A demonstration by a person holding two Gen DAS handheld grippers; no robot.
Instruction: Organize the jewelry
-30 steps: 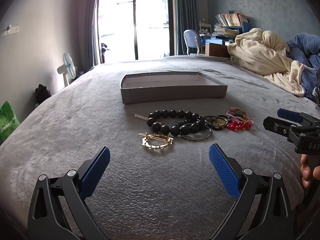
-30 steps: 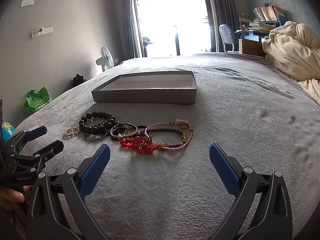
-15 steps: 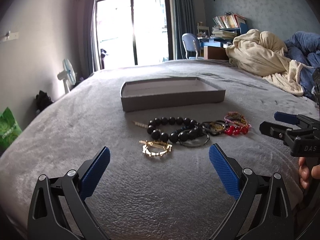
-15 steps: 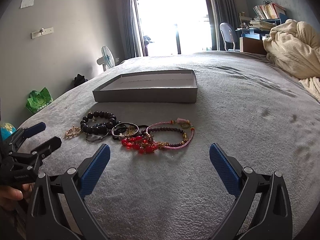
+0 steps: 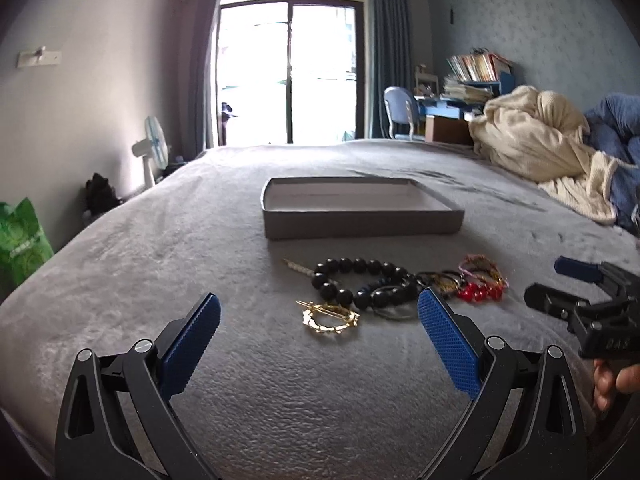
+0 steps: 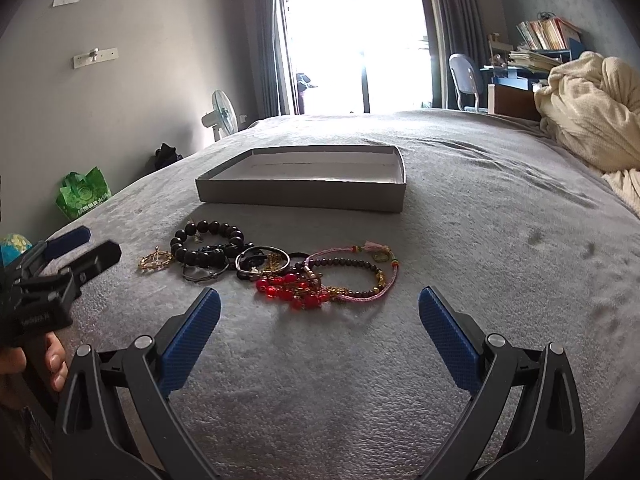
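Hard to untangle at the overlap of the jewelry pile point(image 6: 280, 268): thin dark bangles and gold chain links blur together. Cut off by the frame edge: most of the hand point(image 6: 24, 364) behind the left tool point(image 5: 319, 330), only fingers showing; likewise only fingertips under the right tool point(image 6: 319, 330) at 3 o'clock in the left view. Box interior partly hidden behind its near wall.

Grey plush bed cover point(image 6: 480, 240) underneath everything. Shallow grey box point(image 6: 304, 192) at 12 o'clock, well apart from both tools. Between box and tools: black bead bracelet point(image 5: 360, 284), gold hair clip point(image 5: 329, 317) just beside it at 7 o'clock, red bead bracelet point(image 6: 292, 290) and pink cord bracelet point(image 6: 352, 272) touching toward 3 o'clock. Bright glass door point(image 5: 292, 76) at the far end, fan point(image 5: 154, 148) and green bag point(image 5: 20, 244) at 9 to 10 o'clock, cream blanket point(image 5: 536, 148) at 2 o'clock.

Both tools spread wide, gripping nothing, hovering short of the pile.

Compared with a second ago: left view tilted up, showing more of the far wall and air conditioner; pile unmoved; right view nearly the same.
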